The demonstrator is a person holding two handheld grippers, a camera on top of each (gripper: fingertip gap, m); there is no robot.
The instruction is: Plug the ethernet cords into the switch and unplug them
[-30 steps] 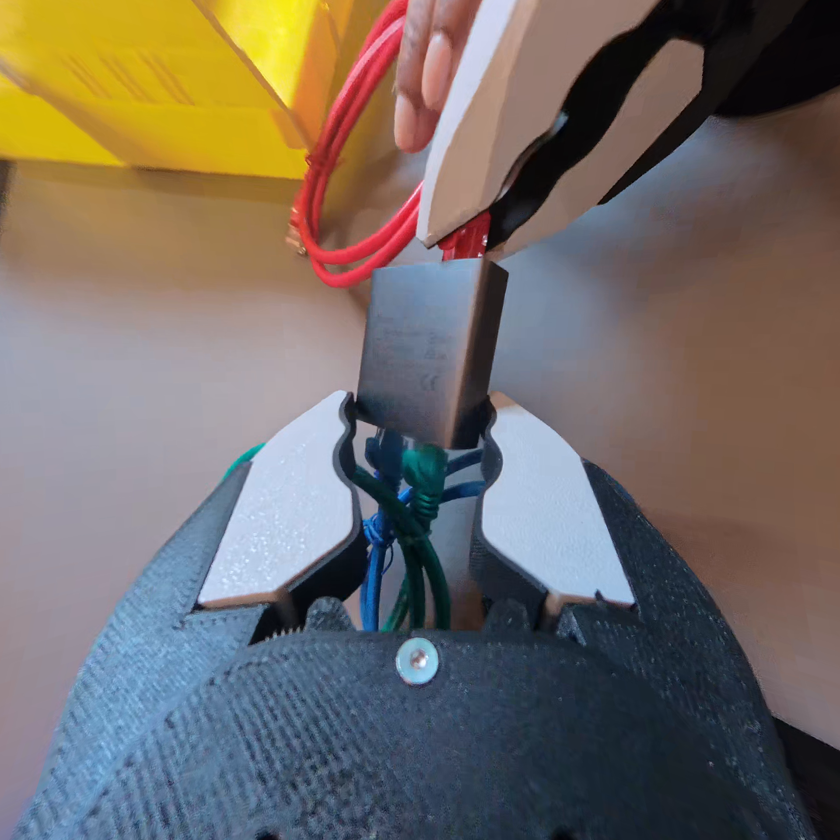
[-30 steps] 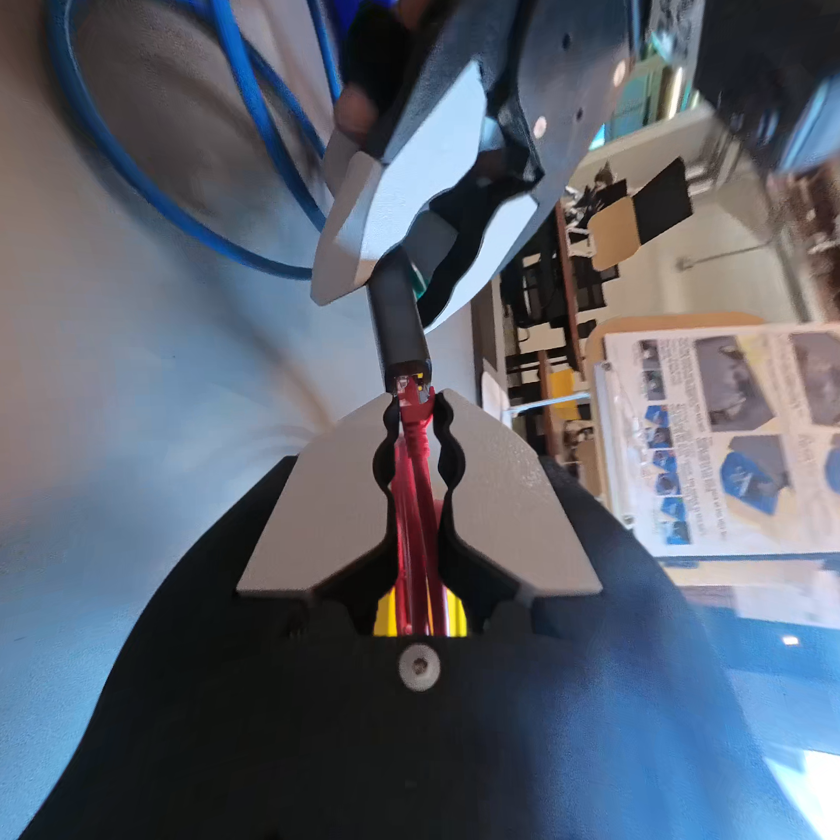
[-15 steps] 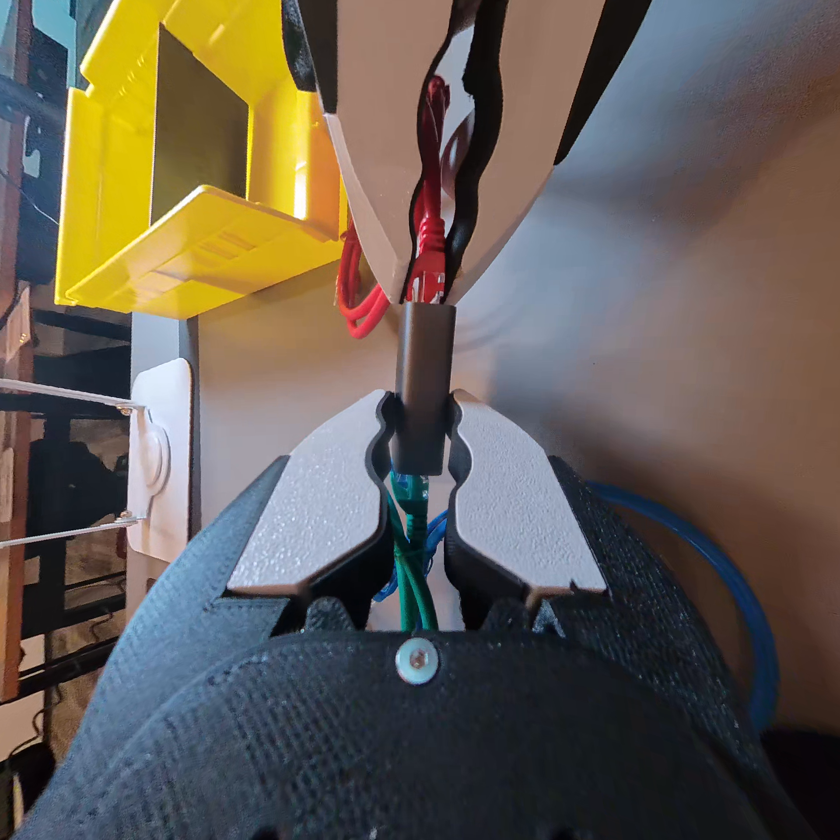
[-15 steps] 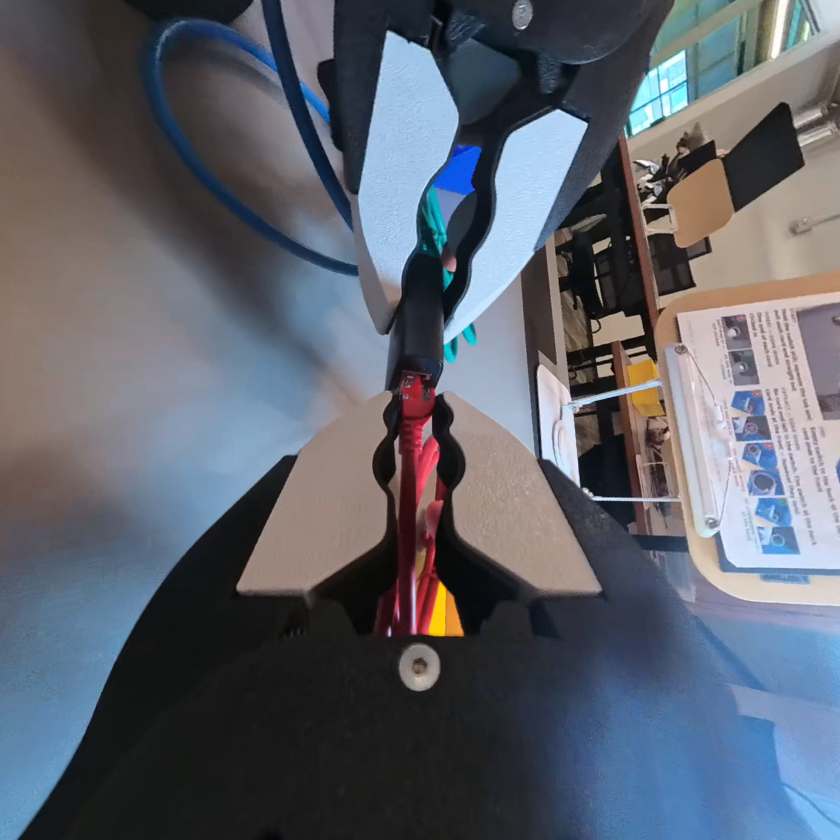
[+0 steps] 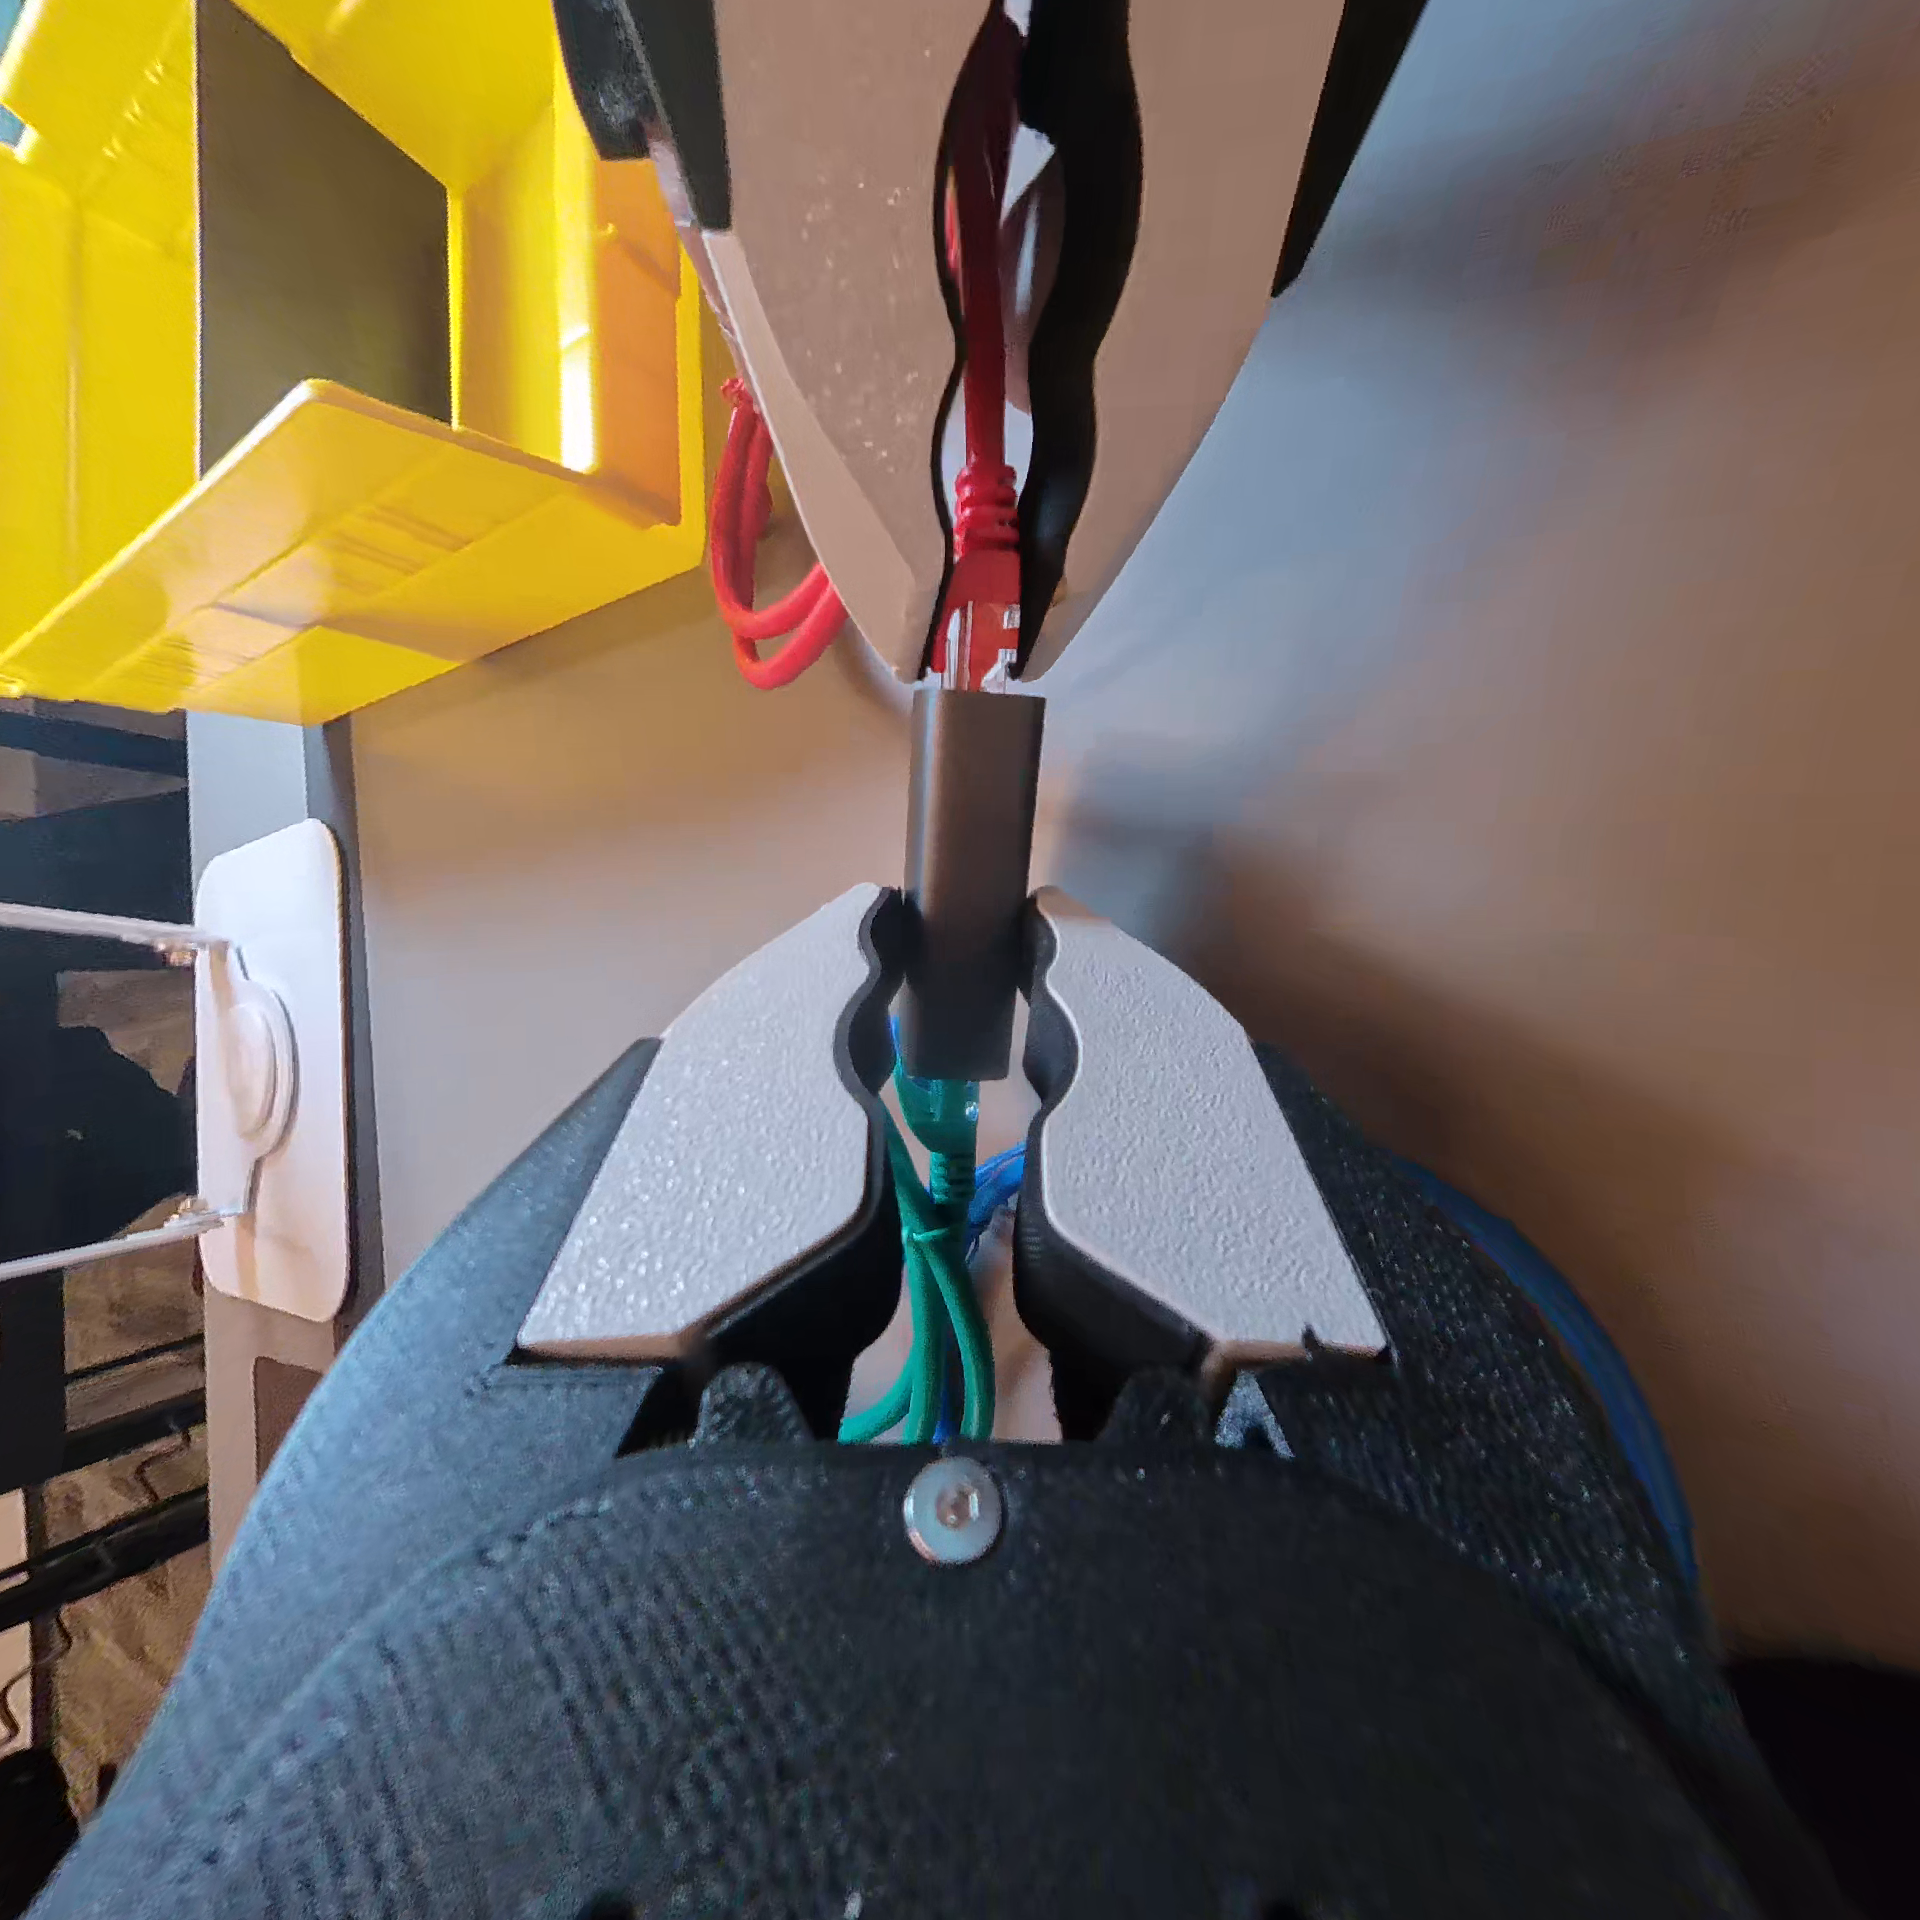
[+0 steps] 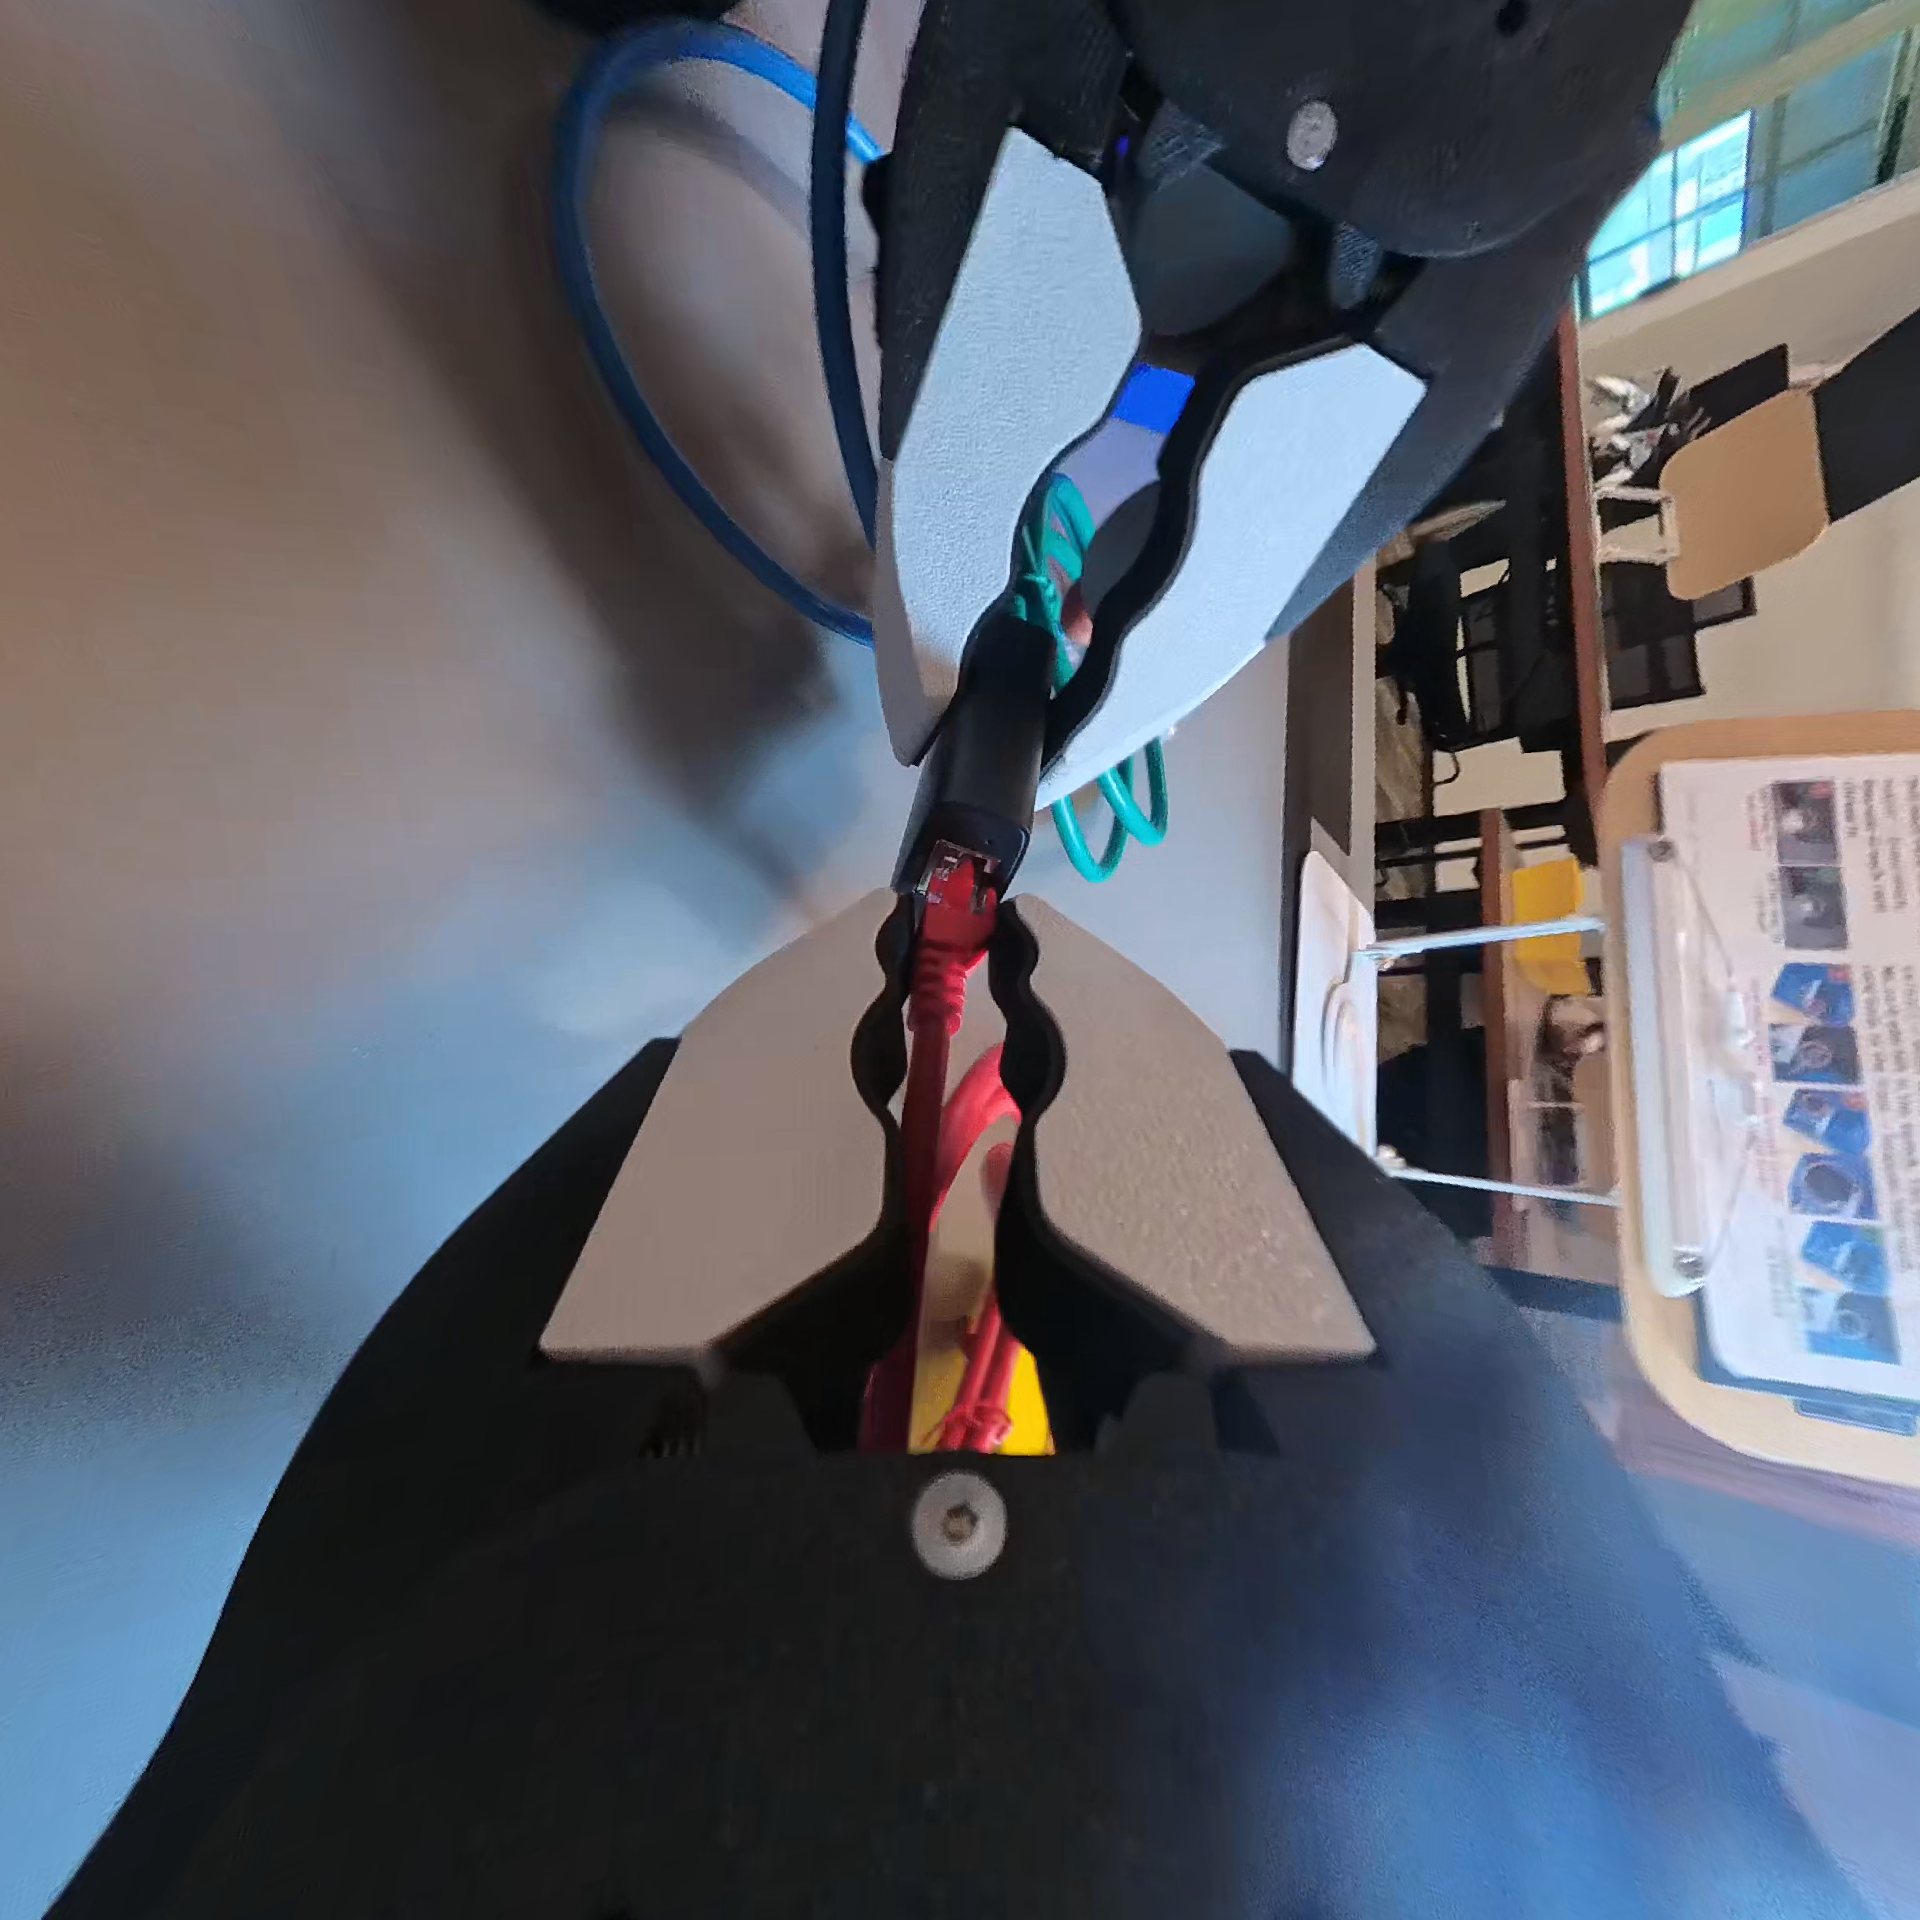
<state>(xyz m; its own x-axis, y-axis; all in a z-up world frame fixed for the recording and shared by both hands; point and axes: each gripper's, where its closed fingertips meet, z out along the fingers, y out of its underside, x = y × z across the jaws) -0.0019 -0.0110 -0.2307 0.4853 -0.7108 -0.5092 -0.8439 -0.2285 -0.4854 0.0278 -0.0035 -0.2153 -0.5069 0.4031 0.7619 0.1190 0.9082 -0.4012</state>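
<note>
My left gripper (image 5: 961, 914) is shut on a small black switch (image 5: 971, 821), held edge-on above the table. A green cord (image 5: 940, 1153) and a blue cord (image 5: 992, 1184) enter its near end. My right gripper (image 6: 951, 914) is shut on the red cord's plug (image 6: 951, 925), whose tip sits in the switch's port (image 6: 961, 857). In the left wrist view the right gripper (image 5: 977, 665) comes from above with the red plug (image 5: 977, 613) at the switch's far end. In the right wrist view the left gripper (image 6: 977, 738) holds the switch (image 6: 987, 717).
A yellow bin (image 5: 312, 416) stands at the back left on the table (image 5: 1507, 727), with red cord loops (image 5: 769, 603) beside it. A blue cord loop (image 6: 623, 364) and a green coil (image 6: 1117, 821) lie on the table. A white stand with a printed sheet (image 6: 1787, 1091) is at the table edge.
Over the last second both grippers rolled, so the switch turned from flat face to edge-on. The red plug stayed at the switch's port, and both grips held.
</note>
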